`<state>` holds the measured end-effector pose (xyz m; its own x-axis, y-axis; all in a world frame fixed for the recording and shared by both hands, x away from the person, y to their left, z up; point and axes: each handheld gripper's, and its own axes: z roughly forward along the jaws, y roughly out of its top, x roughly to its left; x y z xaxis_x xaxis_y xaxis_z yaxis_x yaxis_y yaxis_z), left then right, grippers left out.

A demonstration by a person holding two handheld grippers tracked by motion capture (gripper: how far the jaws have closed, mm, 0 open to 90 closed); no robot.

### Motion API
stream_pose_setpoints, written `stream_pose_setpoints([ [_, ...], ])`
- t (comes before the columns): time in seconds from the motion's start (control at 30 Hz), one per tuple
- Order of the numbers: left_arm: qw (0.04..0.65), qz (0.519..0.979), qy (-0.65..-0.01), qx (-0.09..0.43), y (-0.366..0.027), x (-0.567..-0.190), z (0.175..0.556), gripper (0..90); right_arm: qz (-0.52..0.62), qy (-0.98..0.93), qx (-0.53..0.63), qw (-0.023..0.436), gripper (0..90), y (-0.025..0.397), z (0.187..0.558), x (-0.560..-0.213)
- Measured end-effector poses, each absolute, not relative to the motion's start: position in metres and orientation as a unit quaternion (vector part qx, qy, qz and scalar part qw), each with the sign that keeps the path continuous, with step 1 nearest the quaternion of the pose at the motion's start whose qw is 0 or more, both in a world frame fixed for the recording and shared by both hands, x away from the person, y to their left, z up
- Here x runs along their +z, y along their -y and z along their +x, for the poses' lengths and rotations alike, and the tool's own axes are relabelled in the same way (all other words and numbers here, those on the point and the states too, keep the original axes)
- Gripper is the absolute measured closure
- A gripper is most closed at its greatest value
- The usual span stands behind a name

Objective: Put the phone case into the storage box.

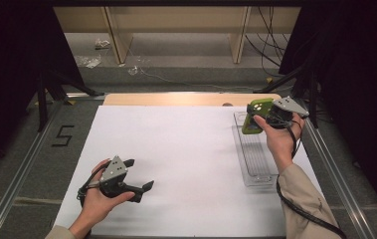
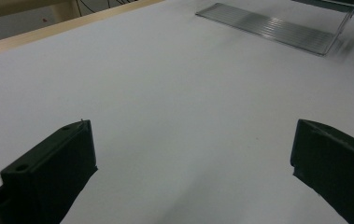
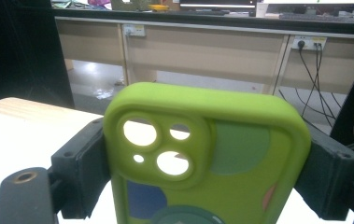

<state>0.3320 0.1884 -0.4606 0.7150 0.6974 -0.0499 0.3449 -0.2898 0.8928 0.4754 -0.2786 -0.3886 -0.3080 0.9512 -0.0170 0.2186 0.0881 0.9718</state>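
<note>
A lime-green phone case [image 1: 254,116] with camera cut-outs is held upright in the air above the far end of a clear plastic tray [image 1: 258,169]. My right gripper [image 1: 261,115] is shut on the case, one jaw on each long side; the right gripper view has the case [image 3: 207,154] close up between the black jaws. My left gripper [image 1: 139,174] rests low over the white table sheet [image 1: 186,149] at the front left. Its jaws stand wide apart, open, with bare sheet between them [image 2: 193,158]. The tray [image 2: 277,29] lies far ahead in that view.
The clear tray runs lengthwise along the right side of the sheet. A wooden table edge [image 1: 191,98] shows at the back. Metal rails [image 1: 22,164] flank the table, and dark stands and cables [image 1: 270,45] sit on the floor behind. Black curtains hang on both sides.
</note>
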Motion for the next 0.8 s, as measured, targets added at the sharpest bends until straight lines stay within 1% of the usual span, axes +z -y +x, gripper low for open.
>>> stream_pose_setpoints([
  [0.8, 0.494, 0.783, -0.334, 0.179, -0.1887, -0.4608, 0.3321, 0.0, 0.461, -0.644, 0.487, 0.368, 16.6, 0.2777, 0.4848, -0.3916],
])
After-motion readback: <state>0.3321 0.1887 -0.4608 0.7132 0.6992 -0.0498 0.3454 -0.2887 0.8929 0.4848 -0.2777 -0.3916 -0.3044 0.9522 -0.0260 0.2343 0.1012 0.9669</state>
